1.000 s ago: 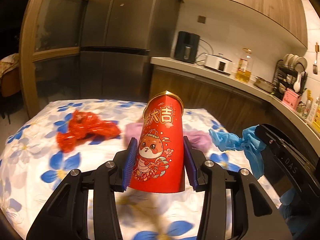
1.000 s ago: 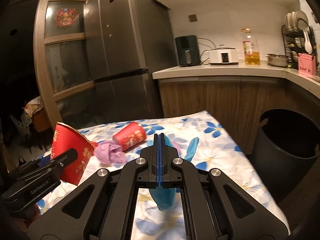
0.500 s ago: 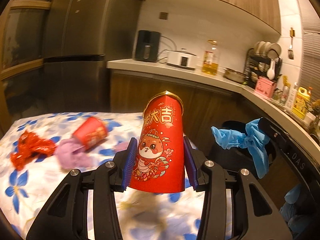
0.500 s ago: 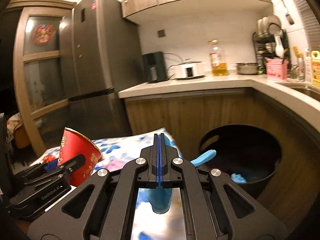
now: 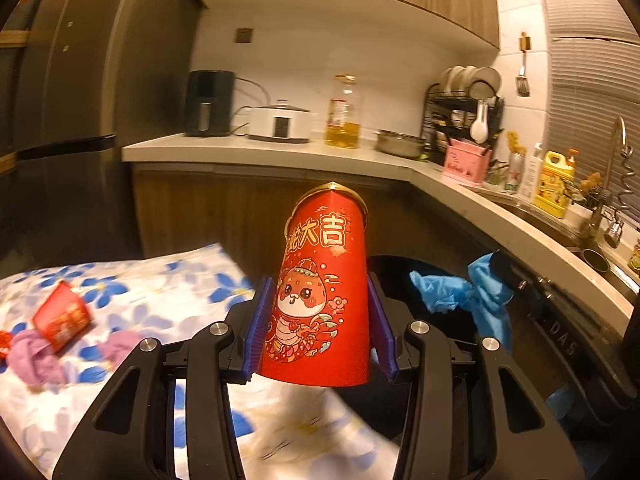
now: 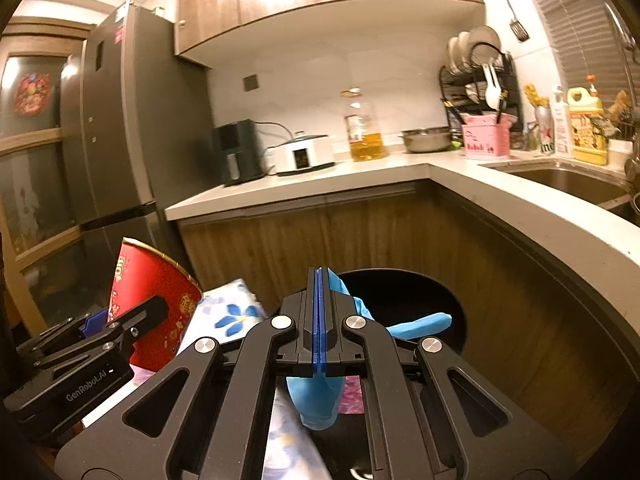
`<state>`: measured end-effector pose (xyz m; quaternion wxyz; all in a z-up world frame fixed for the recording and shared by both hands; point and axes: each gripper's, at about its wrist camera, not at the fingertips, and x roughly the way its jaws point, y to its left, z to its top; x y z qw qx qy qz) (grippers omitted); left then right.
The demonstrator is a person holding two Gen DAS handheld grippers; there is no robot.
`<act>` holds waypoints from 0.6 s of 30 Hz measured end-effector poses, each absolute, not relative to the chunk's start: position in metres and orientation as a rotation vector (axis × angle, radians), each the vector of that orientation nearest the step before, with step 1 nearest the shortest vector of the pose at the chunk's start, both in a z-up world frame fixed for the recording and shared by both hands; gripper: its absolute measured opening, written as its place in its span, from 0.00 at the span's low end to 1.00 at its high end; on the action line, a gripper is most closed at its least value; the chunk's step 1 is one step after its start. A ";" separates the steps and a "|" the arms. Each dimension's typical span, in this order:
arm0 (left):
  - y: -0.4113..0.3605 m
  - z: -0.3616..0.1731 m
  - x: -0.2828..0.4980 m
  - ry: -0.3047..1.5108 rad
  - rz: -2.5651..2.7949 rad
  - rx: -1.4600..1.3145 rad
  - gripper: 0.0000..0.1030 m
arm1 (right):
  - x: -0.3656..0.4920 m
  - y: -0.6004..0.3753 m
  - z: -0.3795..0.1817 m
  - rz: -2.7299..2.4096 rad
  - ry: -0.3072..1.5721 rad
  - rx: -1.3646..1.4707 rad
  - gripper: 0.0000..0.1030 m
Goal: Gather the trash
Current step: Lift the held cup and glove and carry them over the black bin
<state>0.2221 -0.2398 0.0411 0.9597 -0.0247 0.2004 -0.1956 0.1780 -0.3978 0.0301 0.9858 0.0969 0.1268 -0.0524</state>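
Note:
My left gripper [image 5: 320, 328] is shut on a red paper cup [image 5: 324, 292] with a cartoon print, held upside down, its gold rim away from me. The same cup [image 6: 154, 304] appears at the left of the right wrist view. My right gripper [image 6: 319, 280] is shut on a blue glove [image 6: 316, 400], which hangs below and pokes out past the jaws. That glove [image 5: 468, 296] dangles at the right of the left wrist view. A black trash bin [image 6: 452, 304] stands just beyond both grippers, against the wooden cabinets.
The table with a blue-flowered cloth [image 5: 160, 300] lies to the left, holding another red cup [image 5: 62, 320] and purple crumpled trash [image 5: 32, 360]. A white L-shaped counter [image 6: 460, 192] with appliances, an oil bottle and a sink wraps behind the bin. A grey fridge [image 6: 116, 140] stands left.
Both grippers have swung right, away from the table and toward the black bin, each keeping its load. The table's trash has slid to the left edge of view.

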 end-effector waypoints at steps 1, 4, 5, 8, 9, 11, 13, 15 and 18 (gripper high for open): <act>-0.247 0.041 0.225 0.405 -0.409 -0.048 0.44 | 0.179 -0.403 0.029 -0.110 0.259 0.198 0.00; -0.264 0.038 0.231 0.404 -0.442 -0.038 0.44 | 0.182 -0.414 0.024 -0.123 0.272 0.203 0.00; -0.268 0.037 0.232 0.407 -0.451 -0.035 0.44 | 0.183 -0.416 0.023 -0.125 0.274 0.203 0.00; -0.282 0.032 0.238 0.419 -0.479 -0.022 0.45 | 0.184 -0.423 0.020 -0.132 0.281 0.201 0.00; -0.286 0.031 0.240 0.425 -0.487 -0.017 0.45 | 0.185 -0.426 0.020 -0.134 0.284 0.203 0.00; -0.294 0.026 0.243 0.432 -0.505 -0.009 0.45 | 0.187 -0.430 0.019 -0.135 0.288 0.206 0.00; -0.299 0.022 0.246 0.436 -0.518 -0.002 0.45 | 0.188 -0.435 0.017 -0.137 0.294 0.209 0.00; -0.303 0.018 0.249 0.442 -0.527 0.001 0.45 | 0.189 -0.439 0.015 -0.138 0.300 0.210 0.00; -0.308 0.012 0.255 0.460 -0.527 0.002 0.46 | 0.193 -0.443 0.013 -0.135 0.312 0.214 0.00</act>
